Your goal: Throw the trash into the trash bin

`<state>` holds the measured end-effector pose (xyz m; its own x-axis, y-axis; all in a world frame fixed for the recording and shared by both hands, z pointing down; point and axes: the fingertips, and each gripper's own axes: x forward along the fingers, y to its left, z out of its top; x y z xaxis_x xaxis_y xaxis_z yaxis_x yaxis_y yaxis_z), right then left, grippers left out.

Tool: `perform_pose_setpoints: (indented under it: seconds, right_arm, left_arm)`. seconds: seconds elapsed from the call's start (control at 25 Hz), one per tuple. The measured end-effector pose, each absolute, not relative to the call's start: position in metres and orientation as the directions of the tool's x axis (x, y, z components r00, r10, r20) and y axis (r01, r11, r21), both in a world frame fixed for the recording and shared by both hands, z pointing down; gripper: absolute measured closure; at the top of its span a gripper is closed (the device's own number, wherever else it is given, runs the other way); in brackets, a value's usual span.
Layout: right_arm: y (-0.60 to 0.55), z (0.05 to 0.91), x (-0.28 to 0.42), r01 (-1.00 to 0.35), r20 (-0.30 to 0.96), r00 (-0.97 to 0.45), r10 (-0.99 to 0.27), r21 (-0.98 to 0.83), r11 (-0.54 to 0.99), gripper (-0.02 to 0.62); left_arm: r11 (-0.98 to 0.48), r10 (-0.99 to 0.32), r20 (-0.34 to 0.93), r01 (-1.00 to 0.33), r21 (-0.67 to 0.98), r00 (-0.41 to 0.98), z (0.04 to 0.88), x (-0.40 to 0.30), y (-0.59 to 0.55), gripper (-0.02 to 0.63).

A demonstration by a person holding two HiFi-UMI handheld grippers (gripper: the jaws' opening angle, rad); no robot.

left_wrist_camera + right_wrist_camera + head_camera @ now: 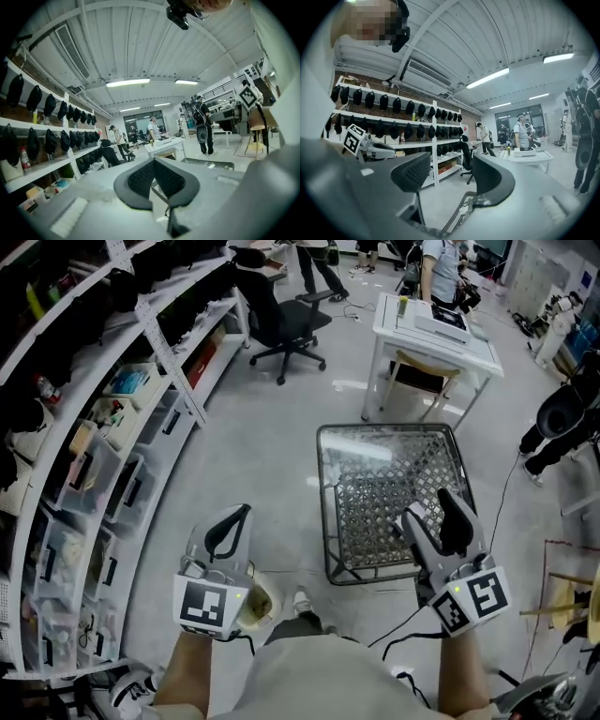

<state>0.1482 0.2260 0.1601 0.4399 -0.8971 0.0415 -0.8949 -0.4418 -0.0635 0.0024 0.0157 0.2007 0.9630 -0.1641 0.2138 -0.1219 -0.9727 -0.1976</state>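
I see no trash and no trash bin in any view. In the head view my left gripper [244,512] hangs over the grey floor at lower left. Its jaws meet at the tips with nothing between them, as the left gripper view [154,162] also shows. My right gripper [431,506] is held over the near right corner of a low square table [328,502] with a glass top and metal mesh underneath. The right gripper view [450,172] shows its jaws apart and empty, pointing level across the room.
Long white shelves [141,306] with dark caps and storage boxes run down the left. A black office chair [286,320] and a white desk [436,338] stand beyond the low table. A person in black [562,418] stands at right, others at the back.
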Motion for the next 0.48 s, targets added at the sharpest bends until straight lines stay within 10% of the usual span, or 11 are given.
perform_pose_setpoints:
  seconds: [0.48]
  right_arm:
    - [0.114, 0.247, 0.221, -0.908, 0.190, 0.363, -0.912, -0.148, -0.392, 0.318]
  left_arm:
    - [-0.982, -0.089, 0.286, -0.036, -0.185, 0.954, 0.253, 0.078, -0.056, 0.604]
